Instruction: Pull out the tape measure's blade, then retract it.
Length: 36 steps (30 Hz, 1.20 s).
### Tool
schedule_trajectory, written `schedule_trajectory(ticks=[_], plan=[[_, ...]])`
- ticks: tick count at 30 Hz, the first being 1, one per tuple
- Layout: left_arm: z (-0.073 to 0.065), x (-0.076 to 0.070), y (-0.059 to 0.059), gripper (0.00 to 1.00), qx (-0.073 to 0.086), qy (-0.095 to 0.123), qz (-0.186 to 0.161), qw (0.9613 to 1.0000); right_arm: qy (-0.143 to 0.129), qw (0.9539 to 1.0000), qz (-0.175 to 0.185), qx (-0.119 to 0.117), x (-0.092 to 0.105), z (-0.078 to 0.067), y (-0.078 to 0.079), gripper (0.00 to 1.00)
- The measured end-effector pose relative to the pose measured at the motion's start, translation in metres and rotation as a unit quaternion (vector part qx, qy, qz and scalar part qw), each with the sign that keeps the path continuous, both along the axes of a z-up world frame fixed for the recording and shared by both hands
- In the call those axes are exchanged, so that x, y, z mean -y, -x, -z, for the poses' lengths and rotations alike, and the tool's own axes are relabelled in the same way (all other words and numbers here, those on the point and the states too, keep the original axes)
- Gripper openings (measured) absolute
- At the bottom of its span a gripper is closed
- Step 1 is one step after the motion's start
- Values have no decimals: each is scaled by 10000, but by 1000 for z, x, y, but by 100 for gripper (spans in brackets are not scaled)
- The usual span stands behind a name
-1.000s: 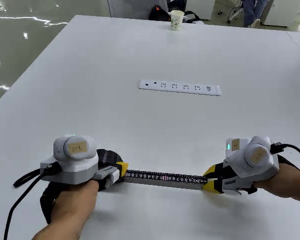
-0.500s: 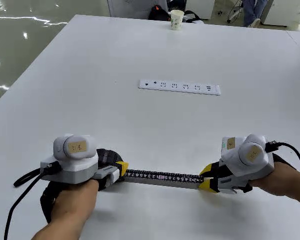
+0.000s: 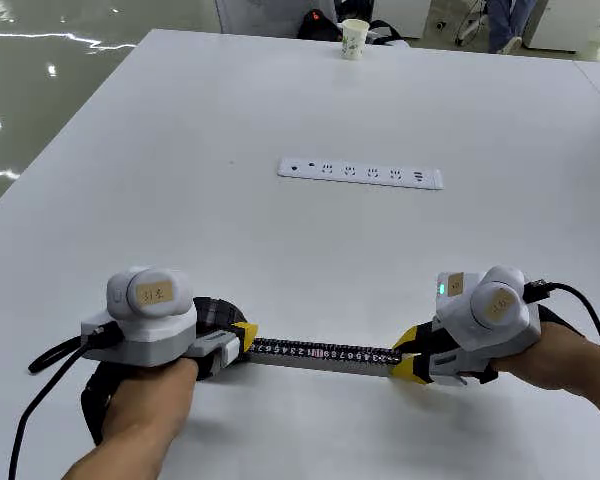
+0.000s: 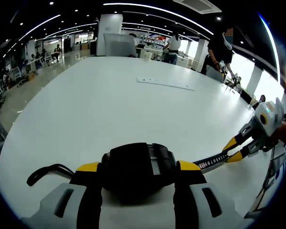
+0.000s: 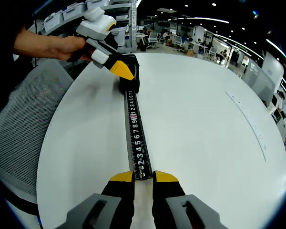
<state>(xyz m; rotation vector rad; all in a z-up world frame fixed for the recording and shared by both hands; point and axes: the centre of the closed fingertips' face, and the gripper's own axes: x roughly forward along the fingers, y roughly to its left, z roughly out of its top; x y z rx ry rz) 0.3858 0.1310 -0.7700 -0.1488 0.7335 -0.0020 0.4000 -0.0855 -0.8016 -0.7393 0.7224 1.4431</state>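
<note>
My left gripper (image 4: pixel 139 168) is clamped on the tape measure (image 4: pixel 138 171), black case wedged between the two yellow-tipped jaws, case sitting low on the white table (image 3: pixel 280 240) at near left in the head view

My right gripper (image 5: pixel 143 177) is pinched on the blade (image 5: pixel 135 129) at its free end, jaws almost together with the tip of the blade between them

The blade is partly out and runs straight between the two grippers, lying flat and close to the tabletop, black face with white numbers up and one red mark partway along; in the right gripper view the numbers count up away from my jaws toward the case

Both grippers are near the table edge closest to me, facing each other, a hand behind each one, with a black cable trailing off each

Power strip (image 3: pixel 360 174), white, lies flat mid-table, well apart from the tape and roughly parallel to the blade. Paper cup (image 3: pixel 354 39) stands upright at the far edge

Right gripper shows a small green light on its top in the head view
</note>
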Motion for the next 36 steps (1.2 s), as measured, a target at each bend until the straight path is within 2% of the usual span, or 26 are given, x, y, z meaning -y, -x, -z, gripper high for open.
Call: schedule_trajectory(ticks=[36], plan=[[1,1,0,55,-2,42,14,10000,-116,9999,-75,-94,-25,0,3,10]])
